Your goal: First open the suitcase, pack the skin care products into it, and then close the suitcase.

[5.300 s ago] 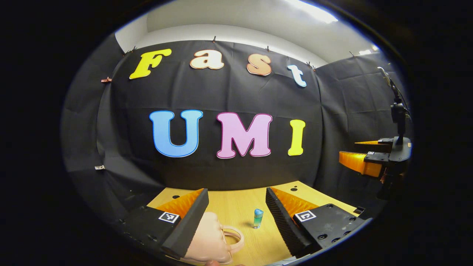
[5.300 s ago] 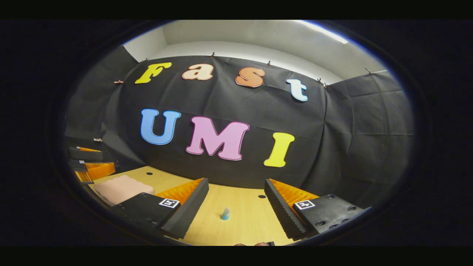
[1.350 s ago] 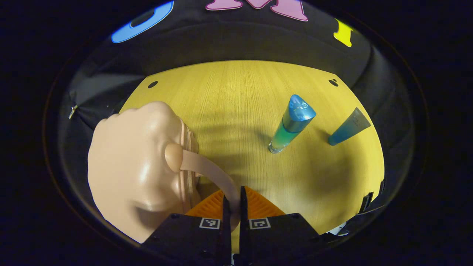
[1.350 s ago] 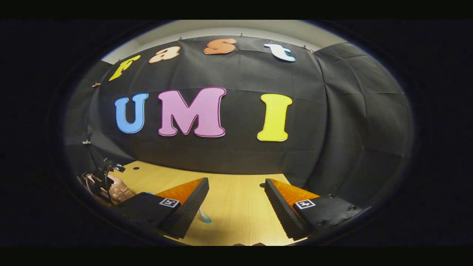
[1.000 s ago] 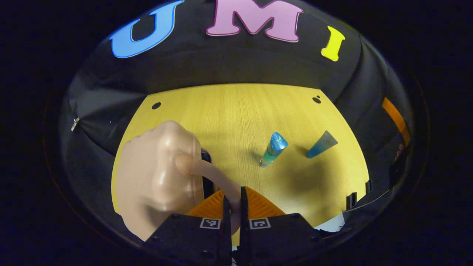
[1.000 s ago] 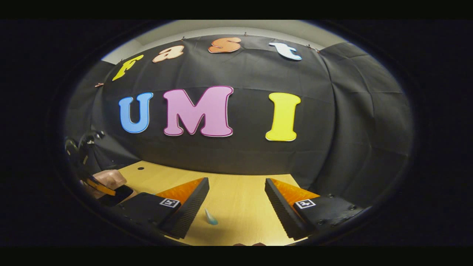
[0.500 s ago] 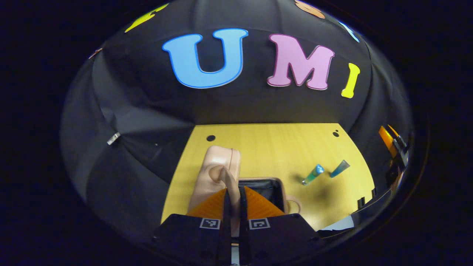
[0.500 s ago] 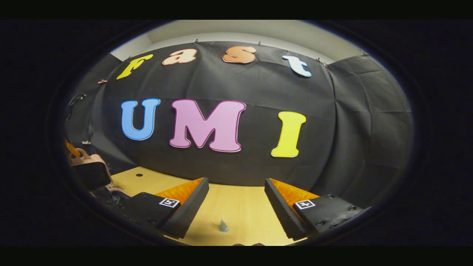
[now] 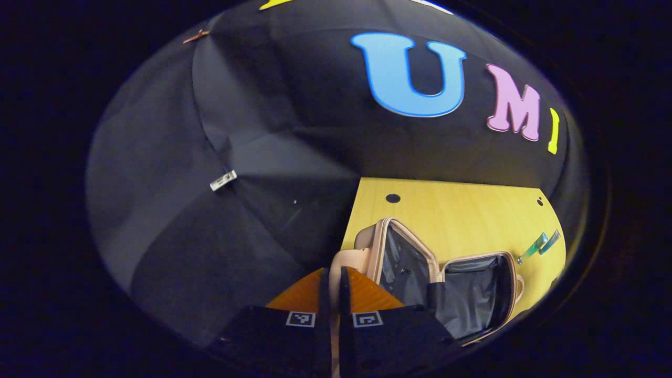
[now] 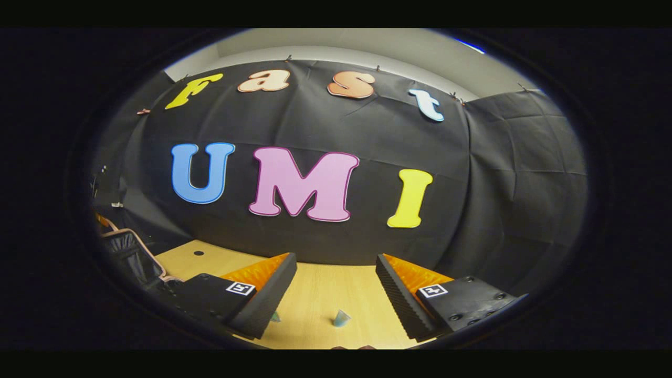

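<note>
Left gripper (image 9: 331,286) is clamped on the lid's handle (image 9: 336,268) of the open pink suitcase (image 9: 462,294), whose dark lining shows at 4 o'clock on the table (image 9: 462,210). Two tubes (image 9: 538,245) stand at 3 o'clock. Right gripper (image 10: 336,286) is spread wide, empty, a tube (image 10: 341,317) between its fingers

Left hand-held gripper (image 9: 331,278): fingers pinched together on a pink strap. Right hand-held gripper (image 10: 336,278): fingers spread wide apart, holding nothing.

Black cloth walls (image 10: 504,173) enclose a light wooden table (image 10: 325,294) beneath a pale ceiling (image 10: 367,44).
</note>
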### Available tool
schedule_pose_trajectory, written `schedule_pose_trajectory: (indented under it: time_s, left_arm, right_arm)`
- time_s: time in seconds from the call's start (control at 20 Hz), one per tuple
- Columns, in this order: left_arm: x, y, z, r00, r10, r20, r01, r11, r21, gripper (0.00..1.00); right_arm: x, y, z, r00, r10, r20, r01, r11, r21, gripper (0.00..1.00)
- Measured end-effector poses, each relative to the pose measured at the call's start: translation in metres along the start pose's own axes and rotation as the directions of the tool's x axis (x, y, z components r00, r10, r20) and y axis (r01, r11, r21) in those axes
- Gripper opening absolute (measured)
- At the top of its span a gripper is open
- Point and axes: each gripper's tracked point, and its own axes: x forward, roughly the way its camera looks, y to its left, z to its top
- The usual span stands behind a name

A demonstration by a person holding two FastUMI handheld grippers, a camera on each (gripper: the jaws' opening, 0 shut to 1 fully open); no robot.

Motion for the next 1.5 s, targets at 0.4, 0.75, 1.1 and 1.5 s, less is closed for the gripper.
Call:
schedule_pose_trajectory:
  time_s: [0.4, 0.75, 1.1, 1.5]
  left_arm:
    - [0.114, 0.055, -0.109, 0.979, -0.053, -0.197, 0.016, 0.982, -0.187, 0.12]
    - [0.124, 0.065, -0.125, 0.983, -0.004, -0.184, -0.017, 0.994, -0.112, 0.24]
    - [0.061, 0.039, -0.052, 0.995, -0.028, 0.097, 0.025, 0.999, 0.035, 0.91]
    - [-0.097, -0.066, 0.059, 0.874, -0.162, 0.457, 0.091, 0.981, 0.173, 0.96]
  right_arm:
    - [-0.018, 0.012, 0.001, 0.996, -0.061, -0.058, 0.059, 0.998, -0.028, 0.96]
    - [-0.038, 0.009, -0.003, 0.992, -0.103, -0.073, 0.1, 0.994, -0.039, 0.97]
    - [-0.051, 0.008, -0.014, 0.991, -0.114, -0.075, 0.111, 0.993, -0.045, 0.97]
    - [-0.043, 0.059, -0.007, 0.999, 0.0, -0.038, -0.002, 0.999, -0.034, 0.96]
